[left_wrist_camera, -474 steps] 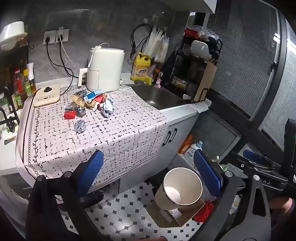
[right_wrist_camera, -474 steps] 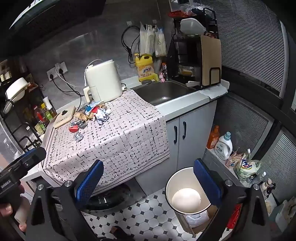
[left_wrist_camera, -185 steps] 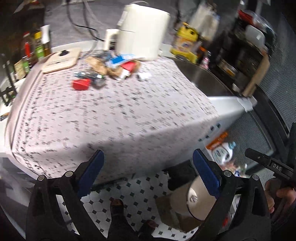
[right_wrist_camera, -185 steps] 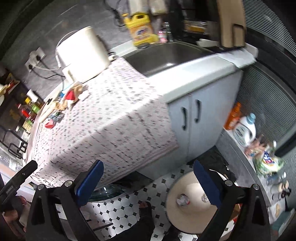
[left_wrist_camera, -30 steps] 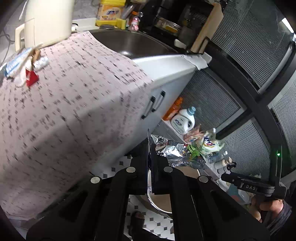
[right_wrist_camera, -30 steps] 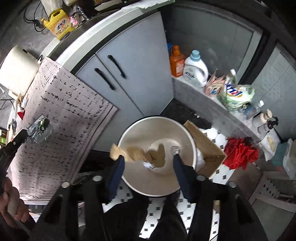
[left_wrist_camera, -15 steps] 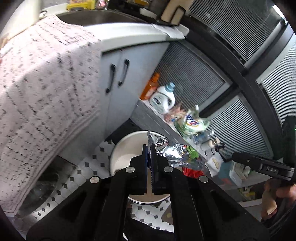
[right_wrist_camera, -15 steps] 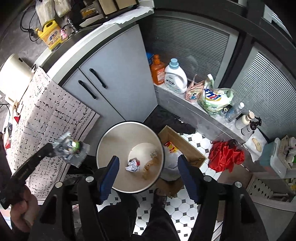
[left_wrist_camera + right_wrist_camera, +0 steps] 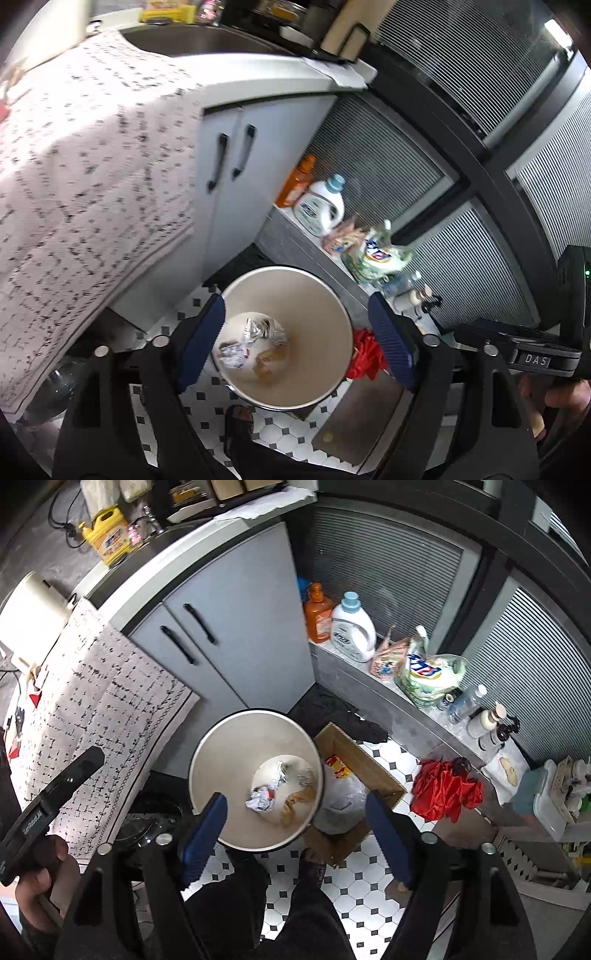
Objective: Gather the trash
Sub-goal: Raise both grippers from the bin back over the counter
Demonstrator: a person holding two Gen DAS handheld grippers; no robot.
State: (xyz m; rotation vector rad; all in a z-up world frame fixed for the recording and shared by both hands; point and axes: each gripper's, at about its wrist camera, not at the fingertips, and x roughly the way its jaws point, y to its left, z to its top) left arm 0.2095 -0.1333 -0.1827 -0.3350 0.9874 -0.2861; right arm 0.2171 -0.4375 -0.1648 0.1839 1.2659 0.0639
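The round cream trash bin [image 9: 321, 354] stands on the tiled floor below both grippers. In it lie a silver foil wrapper [image 9: 264, 328], crumpled white paper [image 9: 232, 356] and brown paper [image 9: 271, 360]. My left gripper [image 9: 295, 336] hangs over the bin, jaws opening, with nothing between them. My right gripper [image 9: 295, 827] is also above the bin [image 9: 221, 768], jaws opening and empty. The right wrist view shows the foil wrapper [image 9: 291, 771] beside the white paper [image 9: 260, 799]. A red scrap [image 9: 35, 698] lies on the patterned cloth [image 9: 110, 709].
Grey cabinet doors [image 9: 229, 620] rise behind the bin. A cardboard box [image 9: 354, 760] holding a plastic bag touches its right side, near a red cloth [image 9: 447, 790]. Detergent bottles [image 9: 351, 631] line a low ledge. The person's dark trouser legs [image 9: 280, 904] stand before the bin.
The left gripper moved over the bin and its jaws opened; the foil wrapper fell into the bin. The right gripper's jaws widened after the brown paper dropped in.
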